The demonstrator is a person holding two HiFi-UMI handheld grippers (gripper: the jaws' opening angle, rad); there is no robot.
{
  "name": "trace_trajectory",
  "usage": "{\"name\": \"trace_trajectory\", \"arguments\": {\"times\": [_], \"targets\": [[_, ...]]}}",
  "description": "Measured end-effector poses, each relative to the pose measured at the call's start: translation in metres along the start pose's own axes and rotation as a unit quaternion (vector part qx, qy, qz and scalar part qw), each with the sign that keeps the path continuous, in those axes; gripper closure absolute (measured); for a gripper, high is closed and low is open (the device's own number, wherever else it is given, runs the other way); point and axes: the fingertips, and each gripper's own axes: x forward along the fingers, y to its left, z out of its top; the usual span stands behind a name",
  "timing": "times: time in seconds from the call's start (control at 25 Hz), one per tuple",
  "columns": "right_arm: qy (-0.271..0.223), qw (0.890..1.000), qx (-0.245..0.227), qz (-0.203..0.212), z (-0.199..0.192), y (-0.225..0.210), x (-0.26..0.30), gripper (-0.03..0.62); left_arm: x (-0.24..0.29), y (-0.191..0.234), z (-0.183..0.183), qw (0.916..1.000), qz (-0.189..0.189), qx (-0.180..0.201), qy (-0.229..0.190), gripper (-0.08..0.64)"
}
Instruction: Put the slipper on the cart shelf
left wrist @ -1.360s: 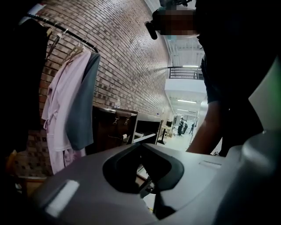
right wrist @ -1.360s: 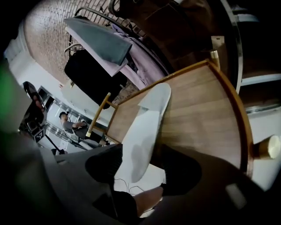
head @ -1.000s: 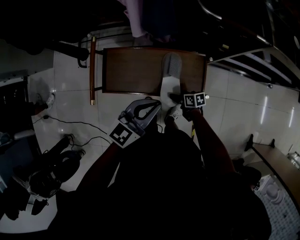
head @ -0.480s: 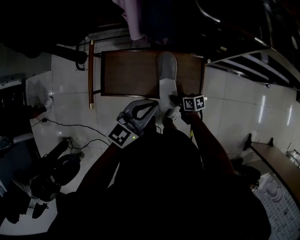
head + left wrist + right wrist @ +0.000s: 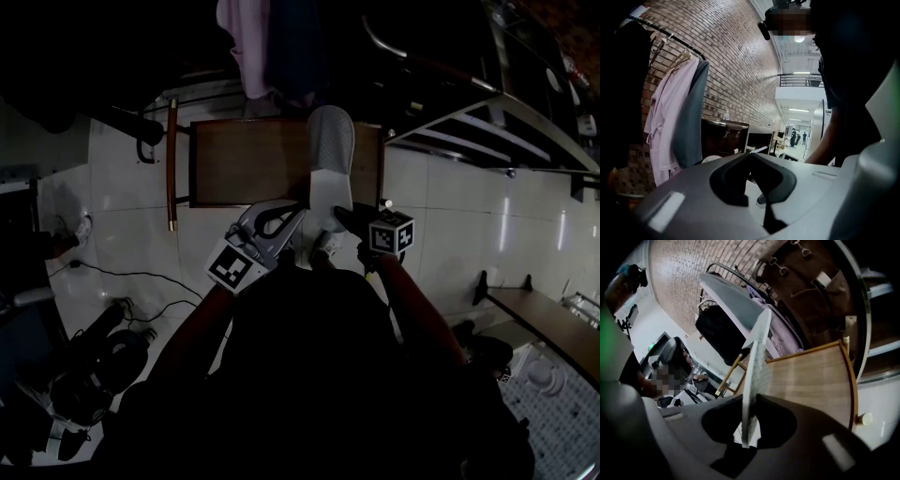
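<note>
A grey and white slipper (image 5: 328, 155) hangs above the front edge of the brown wooden cart shelf (image 5: 244, 159), toe pointing away from me. My right gripper (image 5: 339, 214) is shut on its heel end; its jaws have just closed there. In the right gripper view the slipper's thin sole (image 5: 757, 362) stands on edge between the pads, with the shelf (image 5: 815, 380) beyond it. My left gripper (image 5: 300, 210) is just left of the slipper's heel. In the left gripper view its jaws (image 5: 751, 153) meet at the tips with nothing between them.
A wooden push handle (image 5: 170, 164) runs along the cart's left side. Robes hang on a rack (image 5: 670, 122) behind the cart against a brick wall. Cables (image 5: 122, 277) and dark bags (image 5: 84, 375) lie on the tiled floor at left. Metal railings (image 5: 469, 103) stand at right.
The right gripper has closed on the slipper's heel and lifted the slipper off the shelf edge. The left gripper has stayed about where it was.
</note>
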Motion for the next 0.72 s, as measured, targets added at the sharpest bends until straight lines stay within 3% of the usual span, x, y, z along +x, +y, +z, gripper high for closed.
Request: {"name": "trace_trajectory", "arguments": {"times": [0.24, 0.4, 0.52, 0.72], "targets": [[-0.061, 0.996, -0.070, -0.002, 0.039, 0.045, -0.038, 0.526, 0.001, -0.010, 0.014, 0.9997, -0.009, 0.018, -0.009, 0.555], [-0.117, 0.987, -0.112, -0.005, 0.078, 0.082, -0.063, 0.526, 0.000, -0.017, 0.028, 0.9993, -0.015, 0.032, -0.015, 0.555], [-0.163, 0.976, -0.146, -0.001, 0.103, 0.111, -0.083, 0.526, 0.001, -0.026, 0.039, 0.9985, -0.021, 0.044, -0.023, 0.555], [-0.221, 0.948, -0.230, -0.019, 0.141, 0.159, -0.120, 0.528, 0.005, -0.037, 0.064, 0.9979, -0.028, 0.038, -0.044, 0.557]]}}
